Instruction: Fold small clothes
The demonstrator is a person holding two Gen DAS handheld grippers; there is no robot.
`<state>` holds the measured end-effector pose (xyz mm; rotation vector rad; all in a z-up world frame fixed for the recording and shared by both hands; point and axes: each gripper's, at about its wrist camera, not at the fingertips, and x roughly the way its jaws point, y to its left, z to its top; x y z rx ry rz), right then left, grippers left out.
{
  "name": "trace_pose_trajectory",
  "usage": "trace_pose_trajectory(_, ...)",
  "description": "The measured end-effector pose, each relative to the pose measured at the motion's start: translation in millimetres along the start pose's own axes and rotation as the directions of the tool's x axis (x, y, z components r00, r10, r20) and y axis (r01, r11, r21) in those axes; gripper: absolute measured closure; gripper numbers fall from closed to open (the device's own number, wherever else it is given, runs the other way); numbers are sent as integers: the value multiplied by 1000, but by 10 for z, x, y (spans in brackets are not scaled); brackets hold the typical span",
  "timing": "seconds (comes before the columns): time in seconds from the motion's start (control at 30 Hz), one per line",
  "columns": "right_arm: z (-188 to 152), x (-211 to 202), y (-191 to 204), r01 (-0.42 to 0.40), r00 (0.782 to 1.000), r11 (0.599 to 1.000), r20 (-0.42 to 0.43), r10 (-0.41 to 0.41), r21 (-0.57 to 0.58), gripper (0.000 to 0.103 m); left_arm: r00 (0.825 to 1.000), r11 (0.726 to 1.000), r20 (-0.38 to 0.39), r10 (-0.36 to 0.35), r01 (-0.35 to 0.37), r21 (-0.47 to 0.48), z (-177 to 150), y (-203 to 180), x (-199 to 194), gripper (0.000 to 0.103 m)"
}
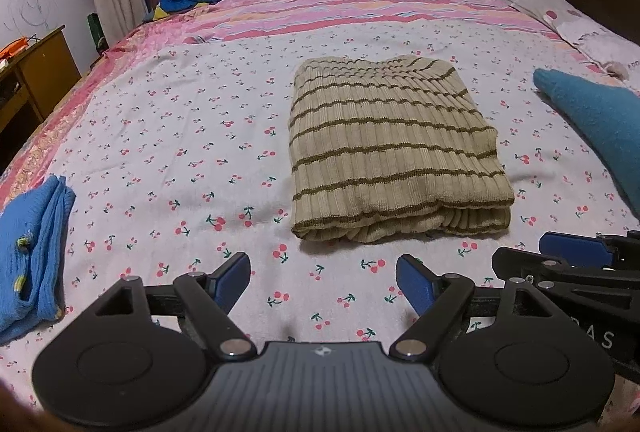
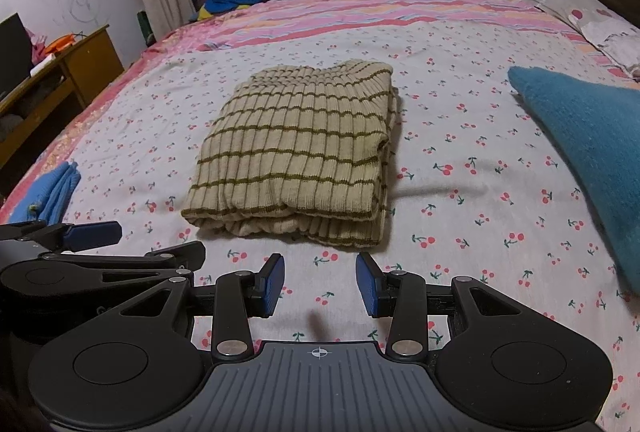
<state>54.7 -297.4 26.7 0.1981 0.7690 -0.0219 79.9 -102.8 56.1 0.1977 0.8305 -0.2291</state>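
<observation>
Only writing readable: letters "AS" on the side of the right gripper (image 1: pixel 576 252) as seen from the left wrist cam; rest is cut off. No containers in view. On the bed (image 1: pixel 180 119) w/ cherry-print sheet are 3 garments: 1 beige striped sweater (image 1: pixel 396 151), folded, in the middle just ahead of both grippers; 1 blue garment (image 1: pixel 28 252) at left edge; 1 teal garment (image 2: pixel 592 151) at right. Left gripper (image 1: pixel 322 282) jaws apart, holding nothing; right gripper jaws apart too, also empty.
</observation>
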Motion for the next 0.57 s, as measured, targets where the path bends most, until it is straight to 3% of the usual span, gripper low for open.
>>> trace_pose_trajectory(0.57, -9, -4, -28, 1, 1000, 1000, 0, -1, 2, 64, 1000, 1000, 20, 15, -15, 11, -8, -34, -46, 18)
